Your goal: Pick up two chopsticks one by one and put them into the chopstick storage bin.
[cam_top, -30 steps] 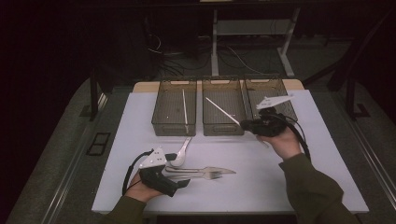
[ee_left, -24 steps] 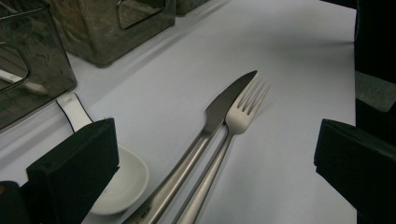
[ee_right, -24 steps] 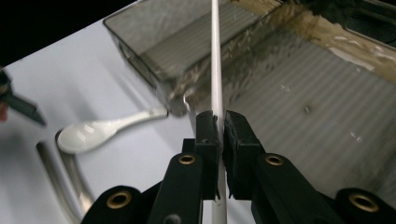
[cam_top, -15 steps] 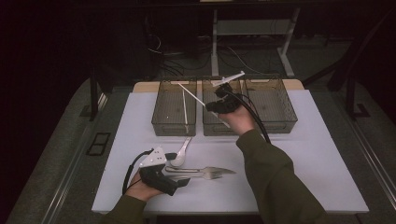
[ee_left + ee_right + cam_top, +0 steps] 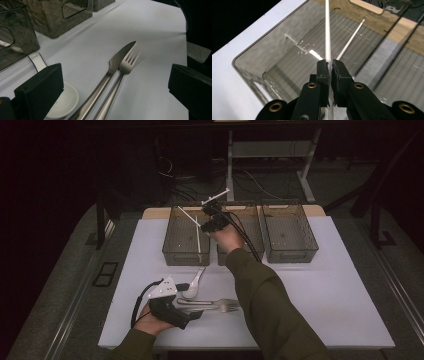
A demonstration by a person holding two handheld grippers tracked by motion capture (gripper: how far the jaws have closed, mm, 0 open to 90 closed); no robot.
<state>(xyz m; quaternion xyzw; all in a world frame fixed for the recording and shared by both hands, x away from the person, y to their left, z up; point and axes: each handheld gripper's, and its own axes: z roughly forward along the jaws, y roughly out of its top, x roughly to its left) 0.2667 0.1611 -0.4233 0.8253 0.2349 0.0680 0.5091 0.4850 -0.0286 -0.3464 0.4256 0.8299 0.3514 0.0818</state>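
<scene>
My right gripper (image 5: pixel 205 221) hovers over the left clear bin (image 5: pixel 172 237) at the back of the table. Its jaws are shut on a thin white chopstick (image 5: pixel 327 30), which sticks out up and to the left (image 5: pixel 187 215). A second white chopstick (image 5: pixel 350 40) lies on that bin's floor. My left gripper (image 5: pixel 196 310) rests open near the table's front edge. Between its jaws (image 5: pixel 115 82) lie a steel knife (image 5: pixel 117 61) and a fork (image 5: pixel 130 62) side by side, with a white spoon (image 5: pixel 62 100) by the left jaw.
Two more clear bins stand in the row, the middle one (image 5: pixel 252 237) and the right one (image 5: pixel 290 232). The white tabletop (image 5: pixel 340 295) spreads wide at the right. Dark floor and frame legs lie beyond the table's far edge.
My right gripper has carried the chopstick leftward from the right bin, across the middle one, to above the left bin. The left gripper has stayed put.
</scene>
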